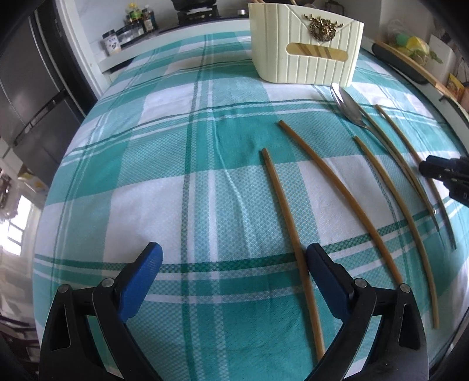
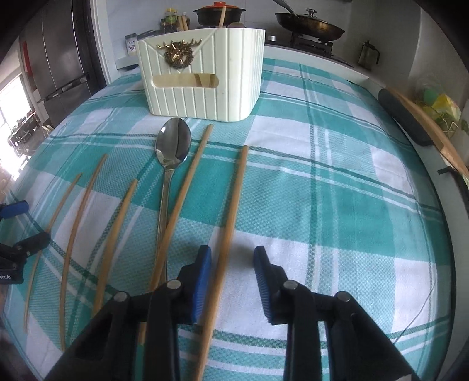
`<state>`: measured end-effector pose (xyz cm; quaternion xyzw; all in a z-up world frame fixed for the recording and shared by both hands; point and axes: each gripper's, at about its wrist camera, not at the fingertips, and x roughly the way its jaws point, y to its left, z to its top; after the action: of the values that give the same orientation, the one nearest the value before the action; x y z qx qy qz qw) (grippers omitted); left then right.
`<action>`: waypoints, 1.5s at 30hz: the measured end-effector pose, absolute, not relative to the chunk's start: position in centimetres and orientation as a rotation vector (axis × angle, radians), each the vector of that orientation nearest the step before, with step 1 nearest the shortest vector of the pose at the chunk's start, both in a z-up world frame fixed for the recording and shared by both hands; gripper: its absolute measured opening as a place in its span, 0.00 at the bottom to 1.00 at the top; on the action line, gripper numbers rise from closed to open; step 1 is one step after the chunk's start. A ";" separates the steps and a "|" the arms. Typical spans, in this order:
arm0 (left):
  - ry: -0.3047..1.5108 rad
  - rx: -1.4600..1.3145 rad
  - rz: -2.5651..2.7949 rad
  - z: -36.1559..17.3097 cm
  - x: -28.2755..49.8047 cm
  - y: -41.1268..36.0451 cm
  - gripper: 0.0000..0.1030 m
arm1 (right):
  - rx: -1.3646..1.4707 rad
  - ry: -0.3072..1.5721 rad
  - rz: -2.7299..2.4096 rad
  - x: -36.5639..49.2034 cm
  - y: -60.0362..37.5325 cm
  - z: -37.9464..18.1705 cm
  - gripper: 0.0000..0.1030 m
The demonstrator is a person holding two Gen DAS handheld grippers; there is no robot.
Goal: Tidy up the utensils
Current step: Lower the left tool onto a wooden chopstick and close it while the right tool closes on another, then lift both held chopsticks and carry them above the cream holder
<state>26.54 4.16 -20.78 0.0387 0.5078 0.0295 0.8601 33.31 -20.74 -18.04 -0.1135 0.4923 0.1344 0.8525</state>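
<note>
Several wooden chopsticks and a metal spoon (image 2: 173, 148) lie on the checked tablecloth in front of a cream utensil holder (image 2: 202, 79), which also shows in the left wrist view (image 1: 304, 52). My left gripper (image 1: 234, 258) is open and low over the cloth; the leftmost chopstick (image 1: 288, 225) runs just inside its right finger. My right gripper (image 2: 233, 258) is open, with the rightmost chopstick (image 2: 227, 234) lying between its fingers, close to the left one. The spoon (image 1: 350, 110) also shows in the left wrist view. Chopsticks stand in the holder.
A teal and white tablecloth (image 2: 337, 205) covers the table. A stove with a pan (image 2: 310, 25) and a pot stands behind. A dark roll and board (image 2: 410, 120) lie at the right edge. A fridge (image 1: 29, 88) stands at left.
</note>
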 end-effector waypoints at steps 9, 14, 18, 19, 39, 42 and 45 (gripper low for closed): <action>1.102 0.141 0.050 -20.7 27.6 5.2 0.95 | -0.248 1.121 0.278 34.0 -22.5 -17.7 0.30; 1.111 0.188 0.018 -20.3 29.0 4.6 0.93 | -0.274 1.132 0.298 36.6 -21.3 -17.9 0.31; 1.142 0.150 -0.003 -20.2 30.8 4.8 0.82 | -0.234 1.143 0.299 39.8 -20.6 -18.0 0.31; 1.158 0.144 -0.010 -20.3 31.2 4.8 0.77 | -0.224 1.145 0.300 40.6 -20.4 -18.1 0.31; 0.971 0.015 -0.045 -13.7 32.7 4.7 0.04 | -0.050 0.971 0.332 41.0 -21.8 -11.8 0.06; 0.915 -0.004 -0.050 -11.4 31.7 5.1 0.04 | -0.036 0.912 0.361 39.1 -22.2 -9.1 0.06; 0.871 -0.018 -0.064 -9.6 30.4 5.1 0.04 | -0.020 0.861 0.383 37.2 -22.6 -6.6 0.06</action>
<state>30.39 5.12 -9.62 -0.0085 0.4217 -0.0310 0.9062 37.20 -22.61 -6.65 -0.0096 0.4145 0.1845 0.8911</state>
